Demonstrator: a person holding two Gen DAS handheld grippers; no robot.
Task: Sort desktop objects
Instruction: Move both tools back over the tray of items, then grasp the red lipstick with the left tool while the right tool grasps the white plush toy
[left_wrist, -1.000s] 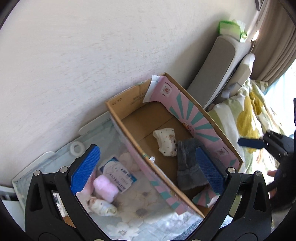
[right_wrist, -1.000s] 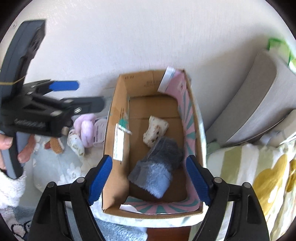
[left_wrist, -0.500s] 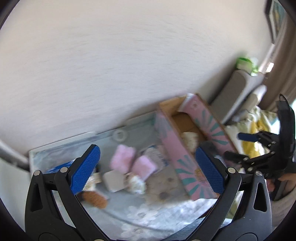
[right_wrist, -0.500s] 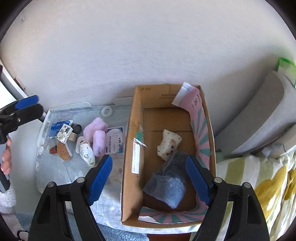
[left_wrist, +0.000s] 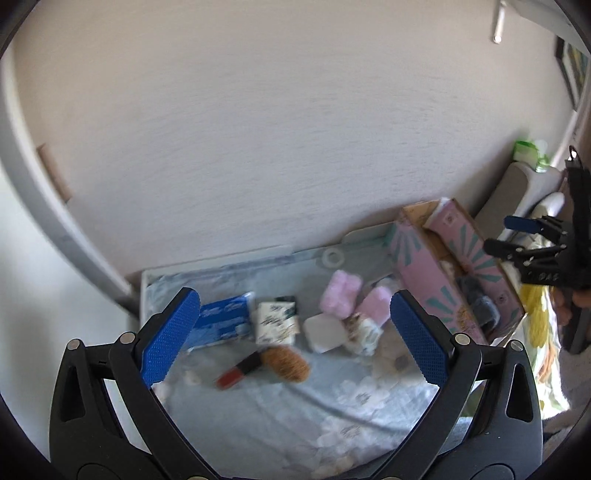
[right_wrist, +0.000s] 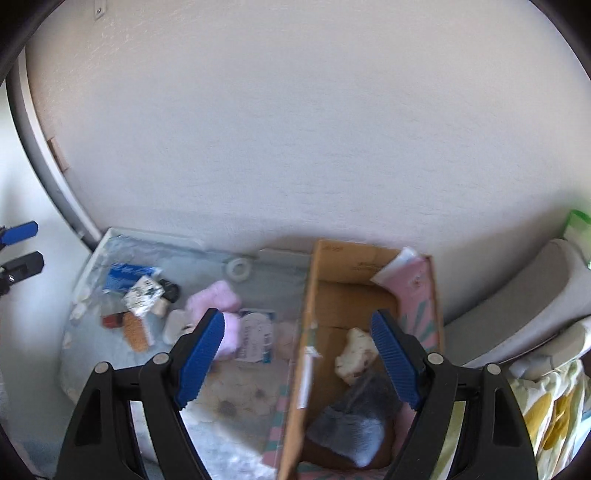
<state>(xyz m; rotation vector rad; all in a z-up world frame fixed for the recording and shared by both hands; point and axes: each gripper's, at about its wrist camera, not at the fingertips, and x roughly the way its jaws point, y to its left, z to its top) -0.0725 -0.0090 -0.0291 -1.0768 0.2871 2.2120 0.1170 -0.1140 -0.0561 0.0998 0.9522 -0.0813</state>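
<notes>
**Two items boxed, most of the pile still out**

Judging by how things lie, the sort is at an early stage. The box (right_wrist: 373, 332), right of centre in the right wrist view, holds a grey sock (right_wrist: 354, 417) at its lower end and a spotted cream roll (right_wrist: 356, 356) just above it. Nothing else shows inside.

The rest lies on the floral cloth (left_wrist: 295, 413) left of the box. In the left wrist view, centre frame, a brush (left_wrist: 269, 363) with a red handle lies lowest. Above it sit a patterned packet (left_wrist: 276, 322) and a blue pack (left_wrist: 225, 319). To their right are a white pad (left_wrist: 325, 331), another spotted roll (left_wrist: 362, 328) and two pink rolls (left_wrist: 341, 297), the pink ones nearest the box. A round-labelled pack (right_wrist: 255, 336) lies close to the box wall. The view is blurred, so smaller pieces cannot be named.

The left gripper (left_wrist: 295, 332) is released and empty, its jaws standing wide above the pile. The right gripper (right_wrist: 299, 360) is also released and empty, straddling the box's left wall.

Likely next: pick one loose item, perhaps a pink roll.
</notes>
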